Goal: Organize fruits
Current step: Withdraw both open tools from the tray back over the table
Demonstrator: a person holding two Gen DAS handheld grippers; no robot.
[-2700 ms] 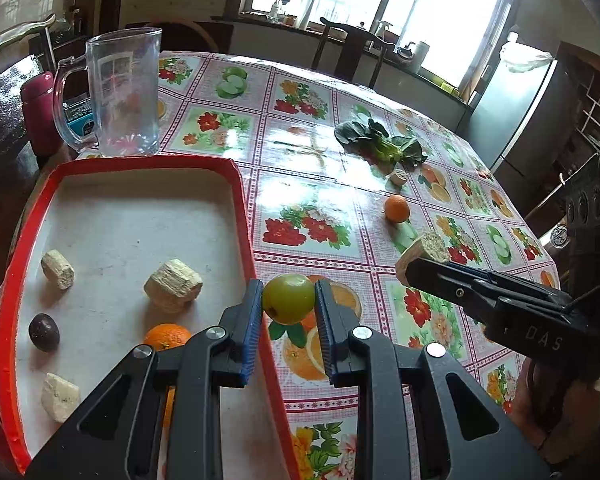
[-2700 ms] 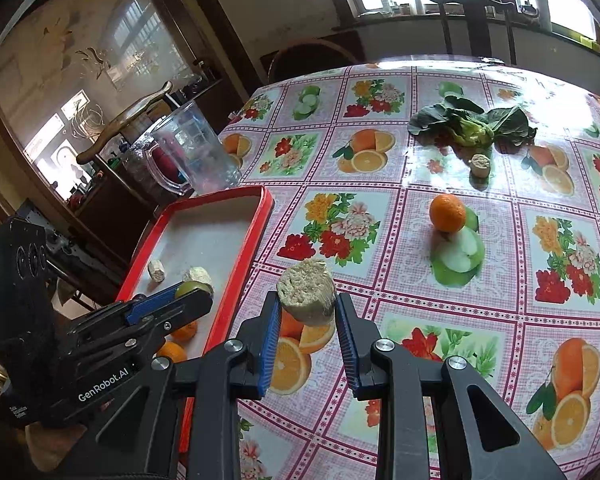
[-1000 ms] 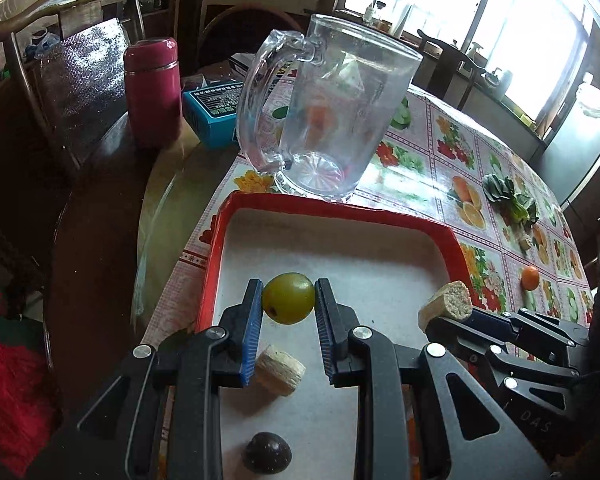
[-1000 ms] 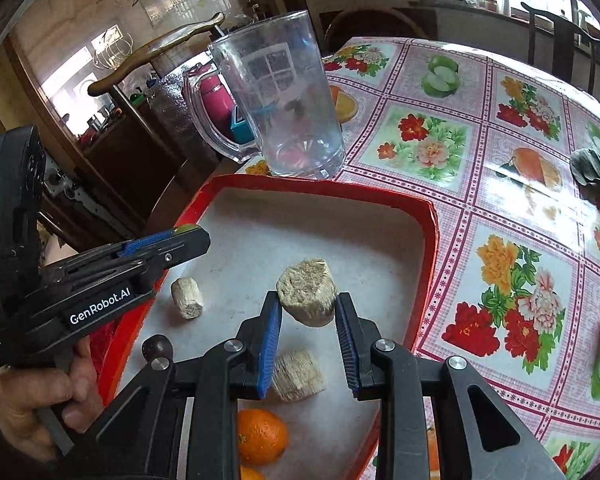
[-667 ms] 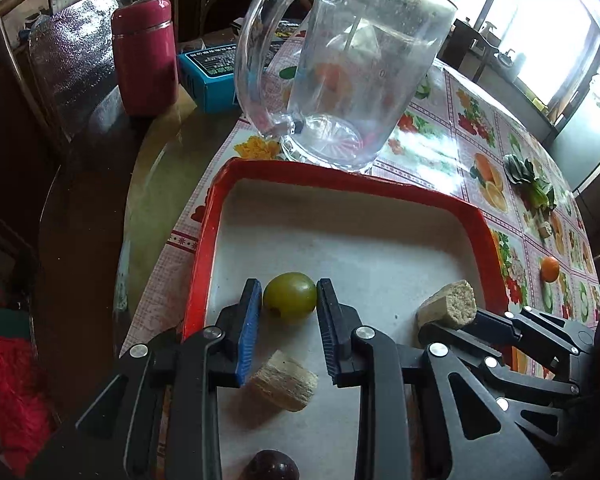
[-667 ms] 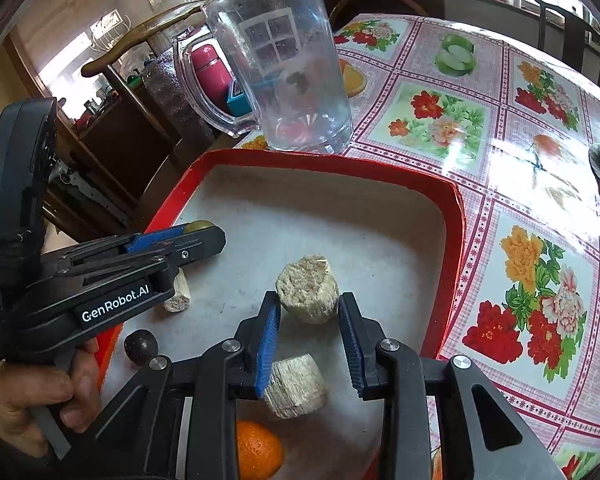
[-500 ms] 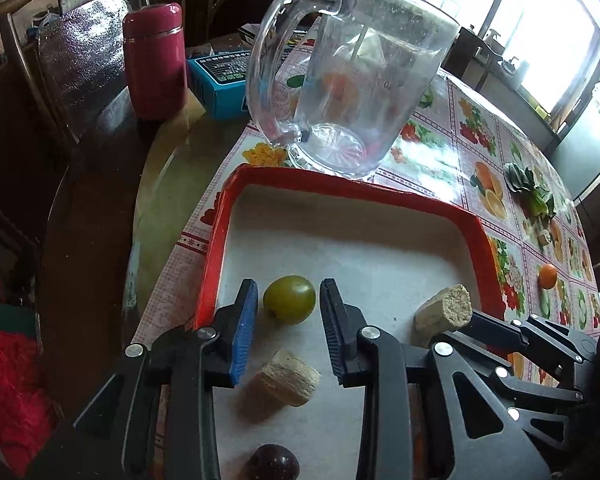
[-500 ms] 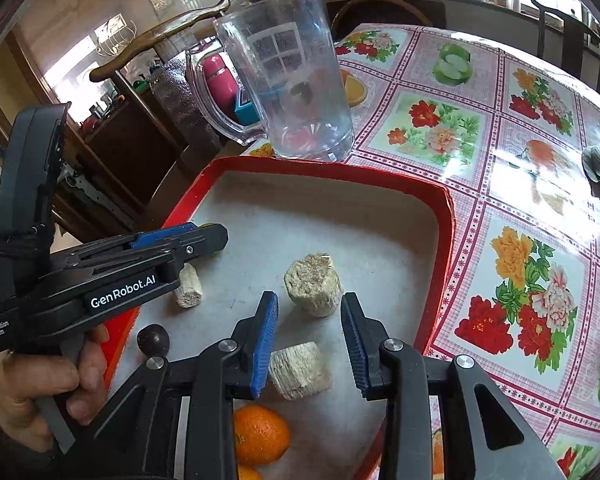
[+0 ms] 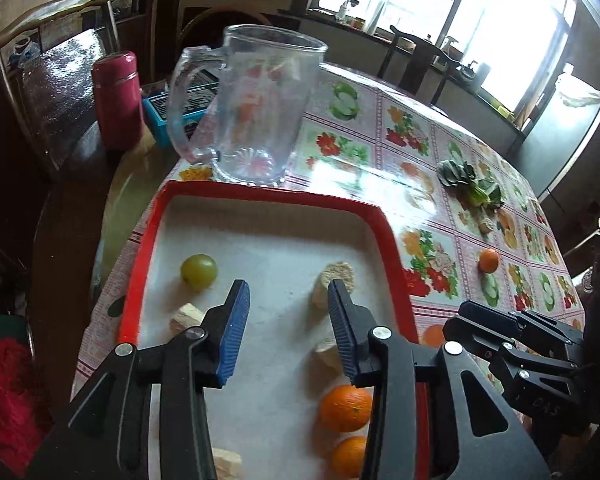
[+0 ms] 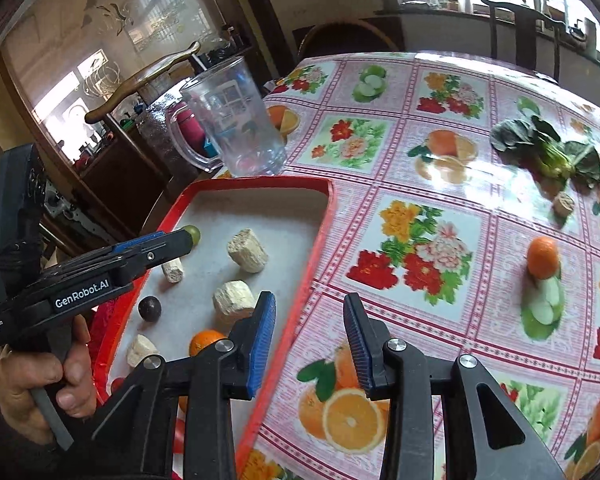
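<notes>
Fruits and pale cut chunks lie in the red tray on the surface. The green fruit rests near the tray's left wall, ahead and to the left of the left gripper, clear of its blue pads. The left gripper's jaws have just been opening and stand apart with nothing between them. The pale chunk sits just beyond the tip of its right finger. Two oranges lie nearer the camera, partly behind that finger.

The right gripper hangs over the tray's right rim and the flowered cloth. Its jaws have also just been opening, and nothing is between them. Its released chunk lies in the tray, ahead and well to the left of it. A lone orange sits on the cloth to the right, apart from both grippers. A clear jug stands just behind the tray.
</notes>
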